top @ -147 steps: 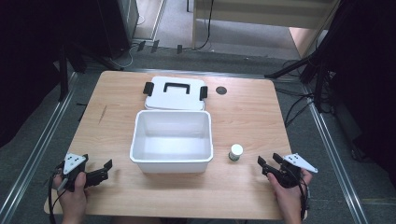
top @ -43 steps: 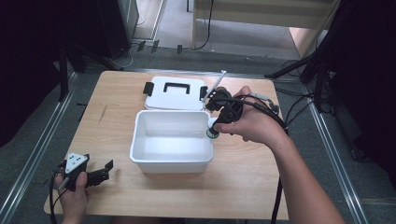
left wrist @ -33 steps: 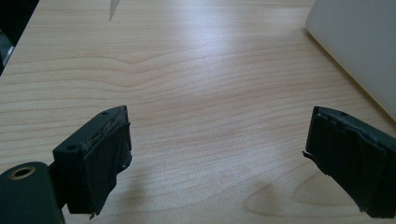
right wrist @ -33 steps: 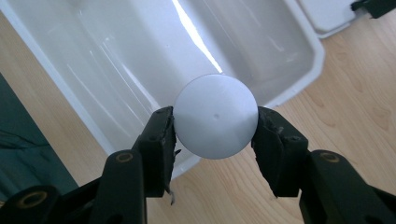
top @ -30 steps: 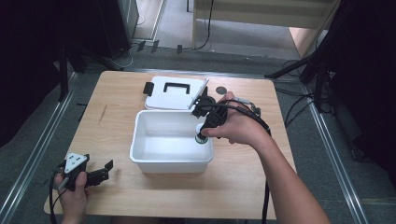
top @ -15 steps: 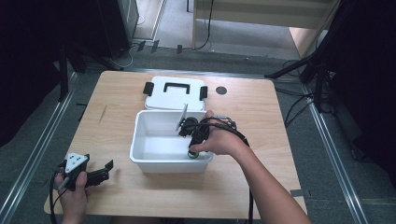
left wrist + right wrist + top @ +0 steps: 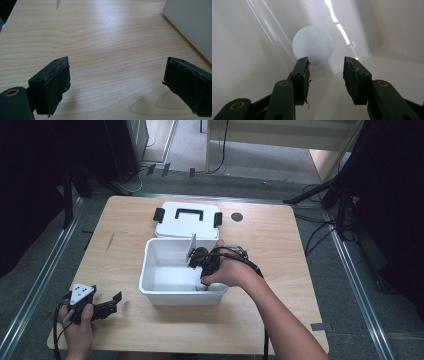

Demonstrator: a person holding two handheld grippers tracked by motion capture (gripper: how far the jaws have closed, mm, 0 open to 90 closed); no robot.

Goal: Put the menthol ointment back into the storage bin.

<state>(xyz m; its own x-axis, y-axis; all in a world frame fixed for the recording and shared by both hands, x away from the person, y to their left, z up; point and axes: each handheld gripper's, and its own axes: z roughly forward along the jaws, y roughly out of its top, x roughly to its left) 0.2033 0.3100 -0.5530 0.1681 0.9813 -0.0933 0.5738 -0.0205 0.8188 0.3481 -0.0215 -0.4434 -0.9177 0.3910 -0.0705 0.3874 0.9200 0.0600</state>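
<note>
Both right gripper [image 7: 325, 66] fingers [image 7: 301, 72] spread apart inside white bin [image 7: 150, 270], small white-capped jar [image 7: 312, 45] just beyond them, unheld.

Table: light wooden table [image 7: 280, 240]
Middle: open white bin [image 7: 150, 270]; touching its far side, white lid [image 7: 187, 222] with black handle
Far right: small dark disc [image 7: 237, 216]

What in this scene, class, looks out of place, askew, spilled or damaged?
Nothing stands out. The white bin sits square on the table, its lid flat behind it. A small white-capped item rests inside, beyond the right gripper. Nothing spilled or broken.
</note>
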